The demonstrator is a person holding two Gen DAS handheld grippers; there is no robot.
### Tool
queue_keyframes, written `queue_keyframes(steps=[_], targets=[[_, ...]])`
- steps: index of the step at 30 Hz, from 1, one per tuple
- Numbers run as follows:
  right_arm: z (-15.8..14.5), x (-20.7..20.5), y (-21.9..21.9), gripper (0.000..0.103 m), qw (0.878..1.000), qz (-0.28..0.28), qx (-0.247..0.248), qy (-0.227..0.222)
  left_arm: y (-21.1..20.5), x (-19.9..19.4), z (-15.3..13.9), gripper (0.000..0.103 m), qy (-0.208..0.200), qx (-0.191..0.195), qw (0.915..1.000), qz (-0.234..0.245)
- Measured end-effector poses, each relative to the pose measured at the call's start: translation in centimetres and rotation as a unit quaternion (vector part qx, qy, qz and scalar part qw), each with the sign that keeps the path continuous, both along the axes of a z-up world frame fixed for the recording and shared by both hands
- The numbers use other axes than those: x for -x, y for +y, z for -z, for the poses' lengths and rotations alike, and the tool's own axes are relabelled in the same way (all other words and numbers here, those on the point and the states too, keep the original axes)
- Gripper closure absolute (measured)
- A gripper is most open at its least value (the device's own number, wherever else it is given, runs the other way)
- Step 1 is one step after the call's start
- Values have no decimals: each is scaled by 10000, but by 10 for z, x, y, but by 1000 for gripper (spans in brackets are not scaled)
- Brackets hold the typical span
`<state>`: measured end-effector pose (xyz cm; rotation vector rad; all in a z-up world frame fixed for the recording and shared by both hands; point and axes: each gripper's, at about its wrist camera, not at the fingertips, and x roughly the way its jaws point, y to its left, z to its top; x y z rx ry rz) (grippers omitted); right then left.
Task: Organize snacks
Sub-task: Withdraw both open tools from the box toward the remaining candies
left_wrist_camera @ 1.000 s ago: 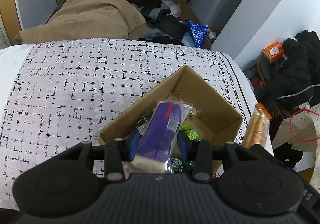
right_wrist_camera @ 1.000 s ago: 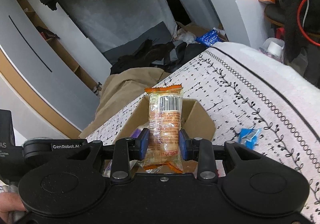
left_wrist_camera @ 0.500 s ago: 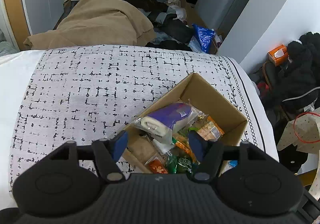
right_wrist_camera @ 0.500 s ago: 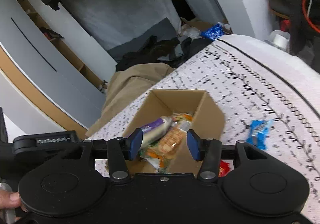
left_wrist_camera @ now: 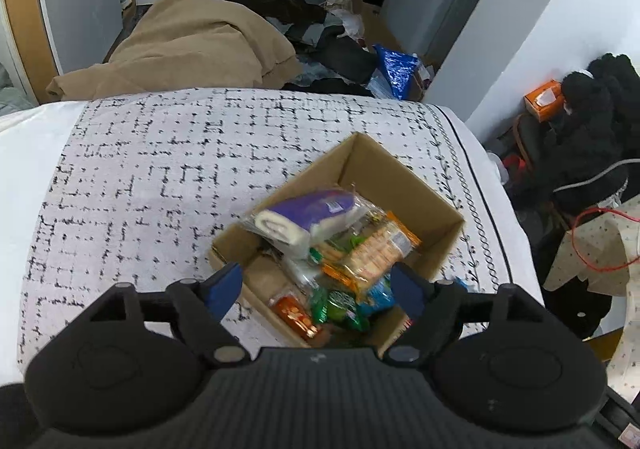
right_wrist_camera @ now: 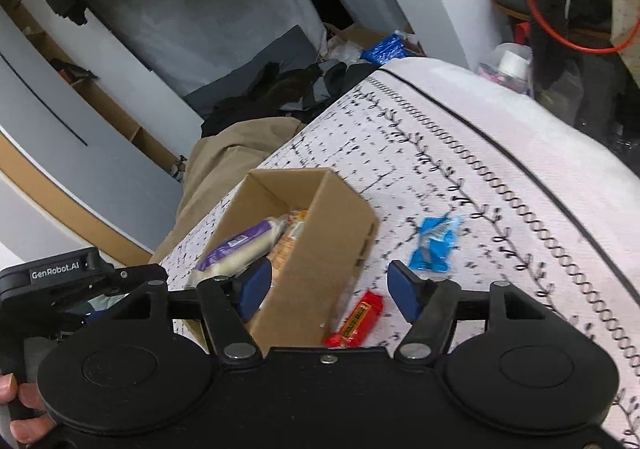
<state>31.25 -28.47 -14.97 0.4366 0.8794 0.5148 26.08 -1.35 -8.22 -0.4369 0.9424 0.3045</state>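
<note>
A cardboard box (left_wrist_camera: 400,177) (right_wrist_camera: 320,249) stands on the patterned bed cover. Inside it lie a purple-wrapped roll (left_wrist_camera: 308,217) (right_wrist_camera: 240,245), an orange cracker pack (left_wrist_camera: 372,253) (right_wrist_camera: 290,233) and several small green, red and blue packets. My left gripper (left_wrist_camera: 318,289) hovers open above the box's near end, holding nothing. My right gripper (right_wrist_camera: 330,285) is open over the box's right wall, also holding nothing. On the cover right of the box lie a blue packet (right_wrist_camera: 434,245) and a red bar (right_wrist_camera: 356,321).
The bed cover (left_wrist_camera: 160,169) stretches wide to the left of the box. Its right edge (right_wrist_camera: 520,121) drops toward a cluttered floor with dark clothes, a red cable (right_wrist_camera: 560,9) and an orange tissue box (left_wrist_camera: 542,101). A tan blanket (left_wrist_camera: 192,45) lies beyond the bed. A hand (right_wrist_camera: 20,409) holds the right gripper.
Both grippers opened. The purple roll left the left gripper and the orange cracker pack left the right one; both now lie in the box. Both grippers have drawn back from it.
</note>
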Motion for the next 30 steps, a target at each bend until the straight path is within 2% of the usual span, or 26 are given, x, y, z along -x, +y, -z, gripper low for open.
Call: queue_keyframes(steps=[12, 16, 20, 30], targets=[[1, 4, -43, 40, 9995, 309, -68, -5, -53, 10, 5, 23, -135, 45, 9992, 364], [3, 2, -57, 46, 9988, 470, -132, 51, -72, 9, 6, 23, -180, 16, 9987, 480], [4, 0, -72, 47, 9976, 637, -247, 85, -89, 6, 9, 24, -212, 2, 9977, 645], [11, -4, -88, 48, 9948, 860, -506, 228, -123, -4, 26, 31, -140, 22, 9966, 806]])
